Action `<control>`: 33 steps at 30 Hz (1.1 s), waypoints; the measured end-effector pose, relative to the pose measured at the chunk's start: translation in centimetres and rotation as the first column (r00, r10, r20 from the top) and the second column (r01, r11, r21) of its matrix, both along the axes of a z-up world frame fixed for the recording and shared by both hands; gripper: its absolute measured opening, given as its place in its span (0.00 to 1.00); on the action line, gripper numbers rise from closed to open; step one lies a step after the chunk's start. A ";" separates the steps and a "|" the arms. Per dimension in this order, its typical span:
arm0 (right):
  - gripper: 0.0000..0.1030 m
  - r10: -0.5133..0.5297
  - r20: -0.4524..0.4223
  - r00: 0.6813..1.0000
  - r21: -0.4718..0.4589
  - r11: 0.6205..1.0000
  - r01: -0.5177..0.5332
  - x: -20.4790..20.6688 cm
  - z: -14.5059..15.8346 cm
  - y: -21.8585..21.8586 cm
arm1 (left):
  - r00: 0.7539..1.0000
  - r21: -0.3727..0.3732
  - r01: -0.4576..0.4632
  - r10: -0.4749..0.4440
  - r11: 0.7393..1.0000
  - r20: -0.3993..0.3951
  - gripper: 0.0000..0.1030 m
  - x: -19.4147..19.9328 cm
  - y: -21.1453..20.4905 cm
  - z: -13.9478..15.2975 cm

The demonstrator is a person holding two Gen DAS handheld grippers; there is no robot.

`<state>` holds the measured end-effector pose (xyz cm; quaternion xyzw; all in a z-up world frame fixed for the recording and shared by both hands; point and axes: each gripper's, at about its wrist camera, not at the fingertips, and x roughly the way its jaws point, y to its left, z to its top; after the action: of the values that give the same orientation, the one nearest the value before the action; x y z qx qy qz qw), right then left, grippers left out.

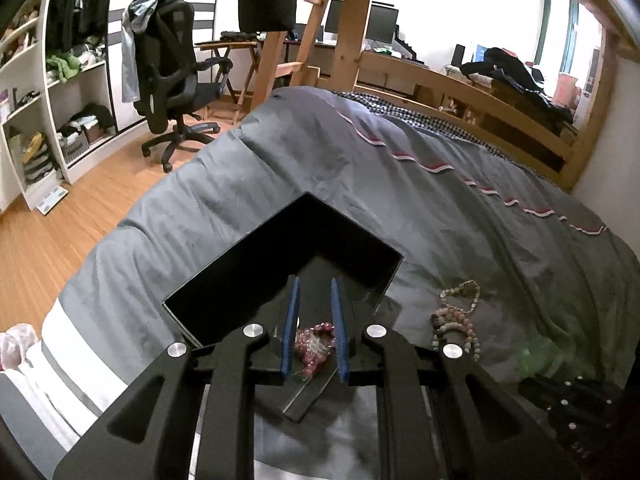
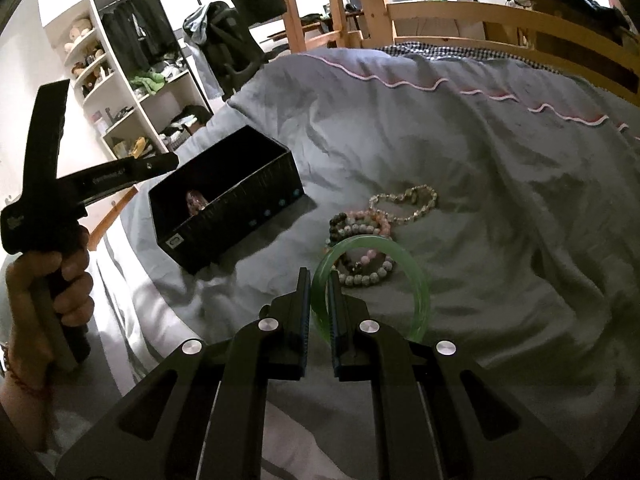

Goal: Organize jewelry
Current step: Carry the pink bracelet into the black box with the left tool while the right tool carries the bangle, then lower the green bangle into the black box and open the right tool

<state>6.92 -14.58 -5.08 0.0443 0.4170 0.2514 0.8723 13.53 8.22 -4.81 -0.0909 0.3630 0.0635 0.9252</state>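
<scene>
A black open box [image 1: 280, 256] [image 2: 224, 208] lies on the grey bed. My left gripper [image 1: 314, 284] hovers above it with its fingers apart; a pink beaded bracelet [image 1: 314, 344] [image 2: 196, 201] lies below them inside the box. My right gripper [image 2: 320, 276] is shut on the rim of a green bangle [image 2: 416, 280], lifted just over the bedcover. A pile of beaded bracelets [image 2: 368, 240] [image 1: 456, 316] lies on the cover right of the box, beyond the bangle.
The grey duvet [image 2: 480, 160] is wrinkled. A wooden bed frame [image 1: 480, 100] runs along the far side. An office chair [image 1: 172, 76] and white shelves [image 1: 60, 92] stand on the wood floor to the left. The person's hand [image 2: 60, 280] holds the left gripper's handle.
</scene>
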 end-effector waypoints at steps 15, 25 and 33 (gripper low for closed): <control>0.09 -0.031 0.053 0.998 0.002 1.000 0.031 -0.5 2.0 -0.9 | 0.985 -0.007 0.161 -0.160 0.987 0.067 0.92 -2.1 -3.7 0.1; 0.09 0.037 0.143 0.989 0.017 0.999 -0.040 1.7 7.5 0.7 | 0.980 0.041 0.197 -0.197 0.980 -0.004 0.92 -3.0 -6.9 -3.4; 0.09 0.262 0.074 0.962 0.038 0.964 -0.265 7.1 9.4 6.4 | 0.961 0.029 0.270 -0.268 0.962 -0.065 0.92 -2.9 -9.1 -5.6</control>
<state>14.02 -8.14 4.36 0.0005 0.3828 0.3764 0.8437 10.65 -0.90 -10.36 -0.0211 0.3986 -0.0532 0.9153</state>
